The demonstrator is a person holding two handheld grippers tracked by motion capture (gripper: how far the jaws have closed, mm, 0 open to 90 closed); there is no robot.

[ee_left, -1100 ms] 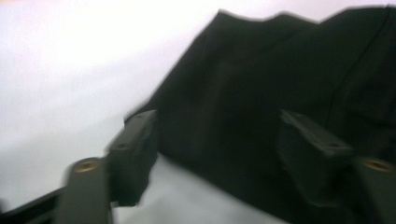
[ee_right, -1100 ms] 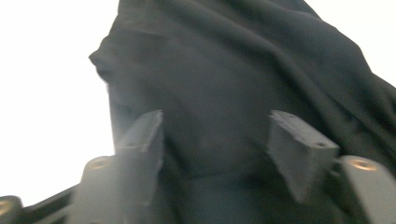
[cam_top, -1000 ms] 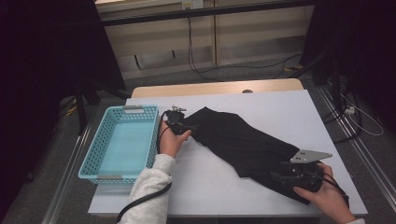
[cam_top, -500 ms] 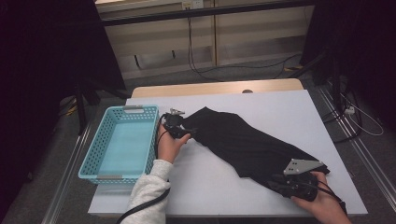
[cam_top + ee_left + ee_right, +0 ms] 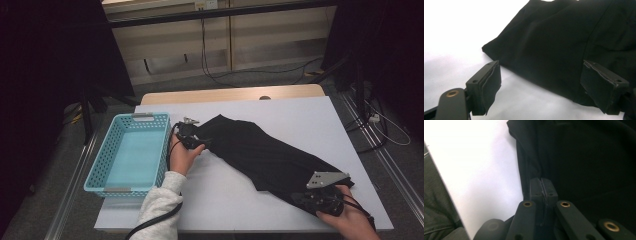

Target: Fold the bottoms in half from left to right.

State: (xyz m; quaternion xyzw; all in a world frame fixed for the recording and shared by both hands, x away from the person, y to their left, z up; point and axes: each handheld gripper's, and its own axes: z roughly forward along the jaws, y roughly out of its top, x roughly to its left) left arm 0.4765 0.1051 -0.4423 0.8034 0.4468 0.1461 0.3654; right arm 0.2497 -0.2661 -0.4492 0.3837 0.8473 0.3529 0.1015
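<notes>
Sitting at nine o'clock on the white worktop (image 5: 300,120), one turquoise basket (image 5: 102,172) shows only its bare pale floor. One black garment (image 5: 270,155) stretches from the centre toward five o'clock. The left gripper (image 5: 197,142) rests at the cloth's ten-o'clock end; its own view shows its fingers (image 5: 487,82) spread wide, the cloth's edge between them. The right gripper (image 5: 312,197) sits at the five-o'clock end; its own view shows its fingers (image 5: 543,190) pressed together, whether pinching fabric I cannot tell.
</notes>
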